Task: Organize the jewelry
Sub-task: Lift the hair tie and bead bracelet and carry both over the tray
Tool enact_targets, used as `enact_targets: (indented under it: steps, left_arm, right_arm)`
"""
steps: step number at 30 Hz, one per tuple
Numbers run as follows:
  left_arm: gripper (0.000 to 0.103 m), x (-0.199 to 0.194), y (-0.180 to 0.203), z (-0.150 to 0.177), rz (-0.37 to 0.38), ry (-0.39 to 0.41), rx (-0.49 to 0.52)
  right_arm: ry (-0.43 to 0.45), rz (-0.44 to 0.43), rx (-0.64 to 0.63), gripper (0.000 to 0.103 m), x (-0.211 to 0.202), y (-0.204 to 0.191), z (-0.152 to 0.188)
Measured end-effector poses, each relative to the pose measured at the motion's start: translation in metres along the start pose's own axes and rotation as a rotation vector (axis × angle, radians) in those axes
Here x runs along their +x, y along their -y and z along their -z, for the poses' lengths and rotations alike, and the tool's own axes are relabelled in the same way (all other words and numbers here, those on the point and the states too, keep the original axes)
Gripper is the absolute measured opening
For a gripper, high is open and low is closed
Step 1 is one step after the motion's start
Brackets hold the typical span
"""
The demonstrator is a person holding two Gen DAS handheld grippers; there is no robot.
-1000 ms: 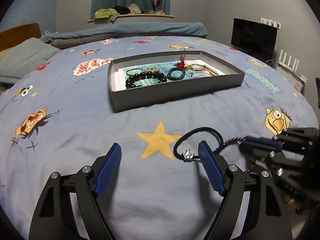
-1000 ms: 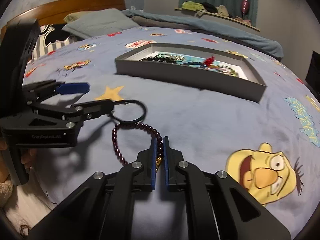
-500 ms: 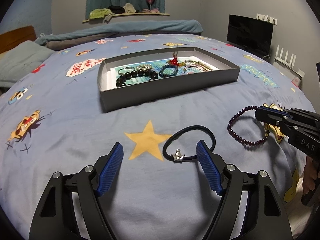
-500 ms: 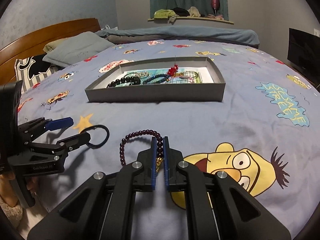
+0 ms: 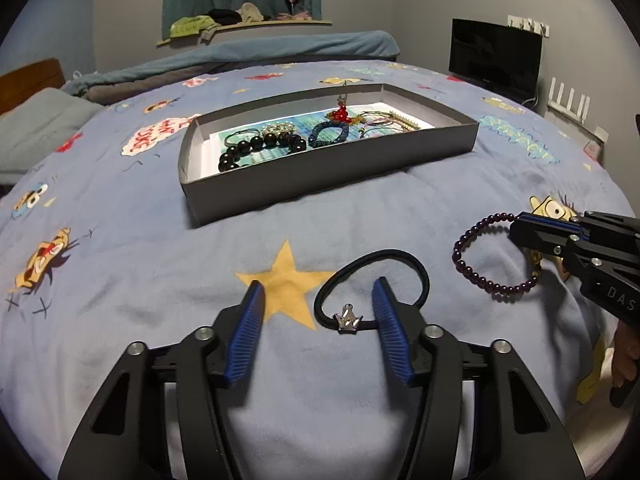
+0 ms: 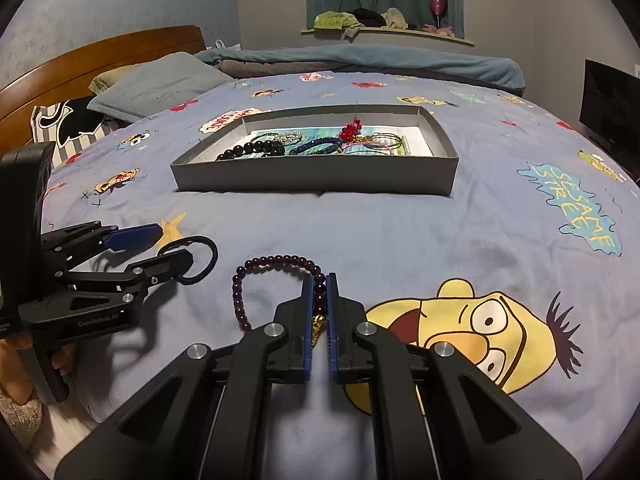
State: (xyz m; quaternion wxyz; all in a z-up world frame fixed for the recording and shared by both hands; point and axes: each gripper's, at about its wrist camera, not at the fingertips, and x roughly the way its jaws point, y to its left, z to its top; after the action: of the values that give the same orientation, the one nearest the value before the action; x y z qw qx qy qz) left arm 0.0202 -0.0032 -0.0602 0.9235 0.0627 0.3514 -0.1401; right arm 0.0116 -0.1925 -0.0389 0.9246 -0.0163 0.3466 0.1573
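Note:
A grey tray (image 5: 320,178) (image 6: 312,180) lies on the bed and holds several bracelets and hair ties. A black hair tie with a silver crown charm (image 5: 349,319) lies on the blue bedspread; it also shows in the right wrist view (image 6: 208,260). My left gripper (image 5: 318,296) (image 6: 160,246) is open, its fingers straddling the charm end of the tie. My right gripper (image 6: 319,280) (image 5: 520,228) is shut on a dark purple bead bracelet (image 6: 256,272) (image 5: 476,268) and holds it just above the bedspread, right of the hair tie.
The bedspread carries cartoon prints, a yellow star (image 5: 286,280) and a yellow face (image 6: 480,332). Pillows (image 6: 160,88) and a wooden headboard (image 6: 100,56) are at the far left. A black TV (image 5: 496,58) stands at the right by the wall.
My right gripper has lifted the purple bracelet off the hair tie and carried it to the right. My left gripper has narrowed somewhat and edged forward around the charm.

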Motion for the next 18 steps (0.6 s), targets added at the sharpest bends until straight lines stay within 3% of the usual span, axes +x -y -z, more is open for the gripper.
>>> enact_targets:
  steps: [1,3,5,11,18]
  left_arm:
    - [0.047,0.001,0.0,0.0,-0.01,-0.003,0.007]
    - [0.024,0.002,0.001,0.0,-0.025,-0.007,0.021]
    - [0.017,0.002,0.001,0.0,-0.028,-0.006,0.031]
    - [0.016,-0.018,0.0,-0.006,-0.017,0.073,0.032]
    - [0.016,-0.04,0.0,-0.036,-0.016,0.141,0.056]
  right_arm:
    - [0.001,0.0,0.0,0.006,0.0,0.001,0.0]
    - [0.001,0.001,-0.002,0.006,0.0,0.001,0.001]
    - [0.003,0.001,0.0,0.006,-0.001,0.001,0.0]
    - [0.026,-0.022,0.029,0.006,-0.007,0.004,-0.003]
    - [0.094,-0.013,-0.018,0.006,-0.022,-0.003,-0.026]
